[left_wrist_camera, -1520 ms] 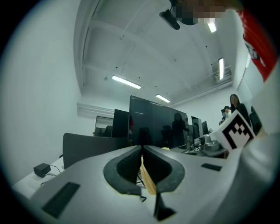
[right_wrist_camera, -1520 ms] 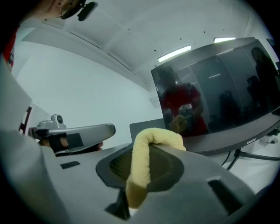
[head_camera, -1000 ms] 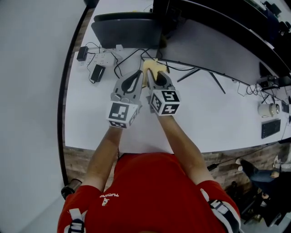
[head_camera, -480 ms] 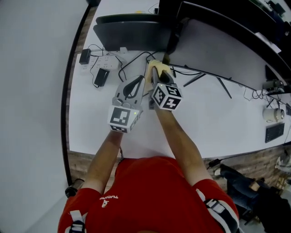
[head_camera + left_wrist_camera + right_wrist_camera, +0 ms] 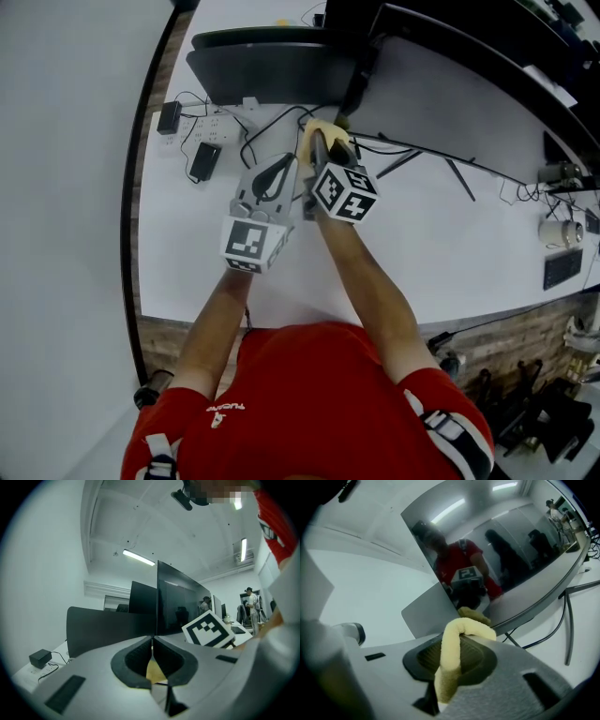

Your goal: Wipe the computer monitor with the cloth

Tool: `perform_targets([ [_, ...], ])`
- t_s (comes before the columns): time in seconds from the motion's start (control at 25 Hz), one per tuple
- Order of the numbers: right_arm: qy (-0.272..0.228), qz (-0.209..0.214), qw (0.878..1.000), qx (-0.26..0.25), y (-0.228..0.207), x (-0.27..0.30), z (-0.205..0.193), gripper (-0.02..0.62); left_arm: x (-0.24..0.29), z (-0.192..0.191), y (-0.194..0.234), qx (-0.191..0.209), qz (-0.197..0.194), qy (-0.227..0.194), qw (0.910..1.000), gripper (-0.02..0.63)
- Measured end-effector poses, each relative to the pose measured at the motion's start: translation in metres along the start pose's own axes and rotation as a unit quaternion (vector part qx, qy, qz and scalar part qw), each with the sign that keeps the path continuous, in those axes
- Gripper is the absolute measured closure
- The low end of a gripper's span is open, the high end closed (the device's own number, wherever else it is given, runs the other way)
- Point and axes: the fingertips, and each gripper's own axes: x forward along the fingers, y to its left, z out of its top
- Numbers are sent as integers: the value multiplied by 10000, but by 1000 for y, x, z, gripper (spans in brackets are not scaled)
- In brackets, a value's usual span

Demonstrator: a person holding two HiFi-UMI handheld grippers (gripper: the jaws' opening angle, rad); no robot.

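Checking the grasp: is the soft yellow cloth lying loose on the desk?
No, the soft yellow cloth sits clamped in the right hand-held gripper.

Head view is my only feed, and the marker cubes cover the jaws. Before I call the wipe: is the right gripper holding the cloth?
Observer: Yes. The right gripper is shut on the cloth, a yellow fold poking past its jaws.
Operator: How near the screen?
Observer: The fold's tip is at the bottom edge of the monitor, its reflection right behind. Contact I cannot confirm.
Operator: And the other one?
Observer: The left gripper is shut, jaw tips together, nothing clamped.
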Motion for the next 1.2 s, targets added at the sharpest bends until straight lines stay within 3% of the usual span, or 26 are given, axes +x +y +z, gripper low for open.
perform_targets([
  [1.2,-726,387,9965,-110,77,-38,133,532,-23,44,-3,49,49,-587,9983,591],
])
